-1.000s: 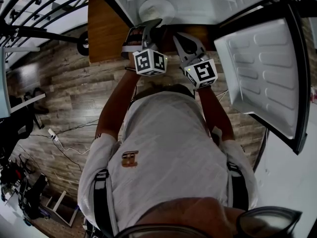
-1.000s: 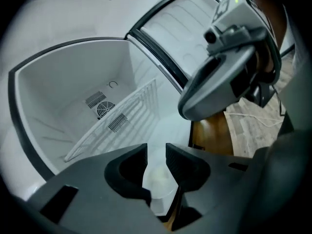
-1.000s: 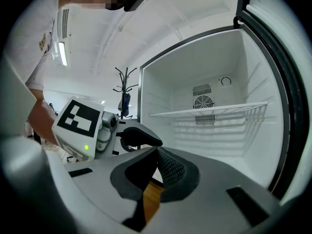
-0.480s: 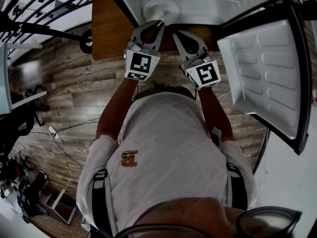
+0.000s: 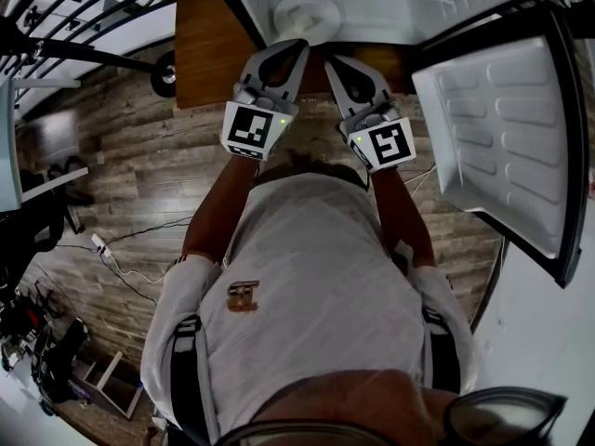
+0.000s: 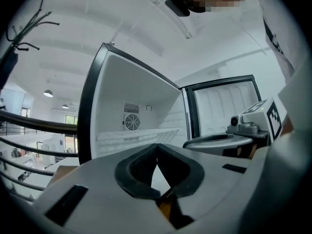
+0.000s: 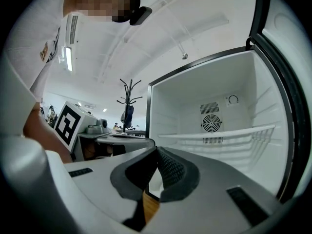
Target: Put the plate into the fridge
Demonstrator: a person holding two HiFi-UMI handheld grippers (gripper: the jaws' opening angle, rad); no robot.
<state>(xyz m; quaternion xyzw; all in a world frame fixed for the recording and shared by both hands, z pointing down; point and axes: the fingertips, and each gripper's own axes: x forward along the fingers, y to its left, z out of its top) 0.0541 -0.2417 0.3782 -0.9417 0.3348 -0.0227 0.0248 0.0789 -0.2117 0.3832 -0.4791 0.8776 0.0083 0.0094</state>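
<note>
Left gripper (image 5: pixel 298 46): at the mouth of the fridge (image 5: pixel 390 12), held level. Its jaws have just been closing and now meet tip to tip, with nothing between them.

Plate (image 5: pixel 305 12): white, lying flat inside the fridge near the front edge. Neither tool grips it.

Right gripper (image 5: pixel 331 61): also at the fridge mouth, just beside the left one. Jaws together, empty.

Door (image 5: pixel 502 137): swung wide open to the right of the fridge.

Status: the placing looks done. What is left, by judgement, is drawing both tools away from the fridge and perhaps shutting the door.
</note>
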